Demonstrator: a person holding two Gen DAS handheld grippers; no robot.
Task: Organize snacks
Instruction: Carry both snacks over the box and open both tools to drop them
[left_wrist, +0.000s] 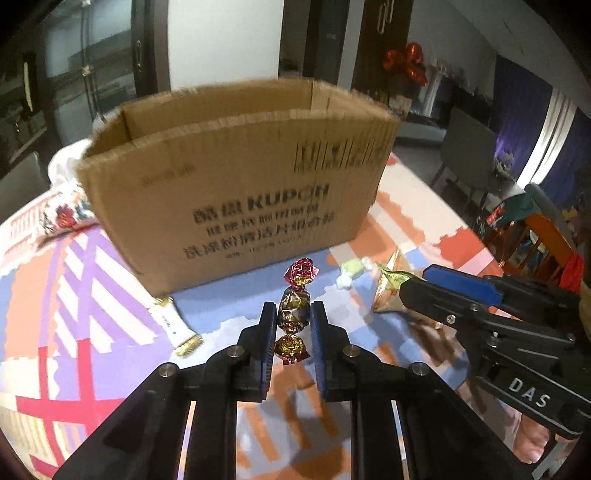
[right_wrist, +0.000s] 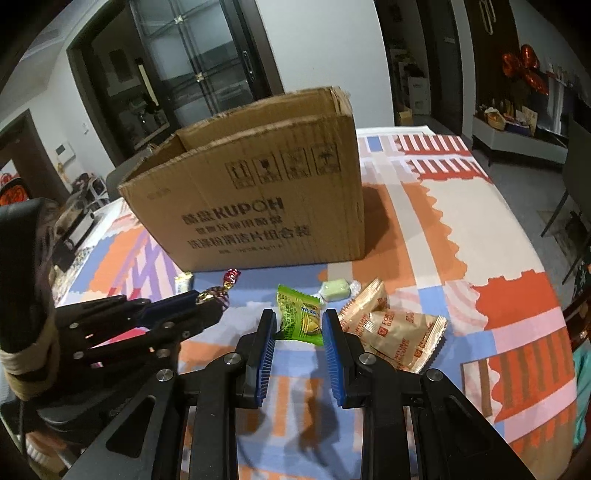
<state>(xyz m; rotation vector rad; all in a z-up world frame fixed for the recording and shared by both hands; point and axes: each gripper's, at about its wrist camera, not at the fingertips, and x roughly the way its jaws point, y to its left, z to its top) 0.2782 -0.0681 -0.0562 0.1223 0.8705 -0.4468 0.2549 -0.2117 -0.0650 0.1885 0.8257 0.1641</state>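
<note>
Several snacks left on the tablecloth (right_wrist: 461, 221) — none visibly inside the cardboard box (right_wrist: 258, 192) (interior hidden). Left gripper (left_wrist: 293, 317) clamped on the foil-wrapped candy (left_wrist: 293, 314), long axis running 12 to 6, red twist toward the box at 12. Right gripper (right_wrist: 299, 328) parted, straddling the green packet (right_wrist: 299, 314), not yet closed. At 2, pale candy (right_wrist: 334, 290); at 3, tan packets (right_wrist: 402, 336).
</note>
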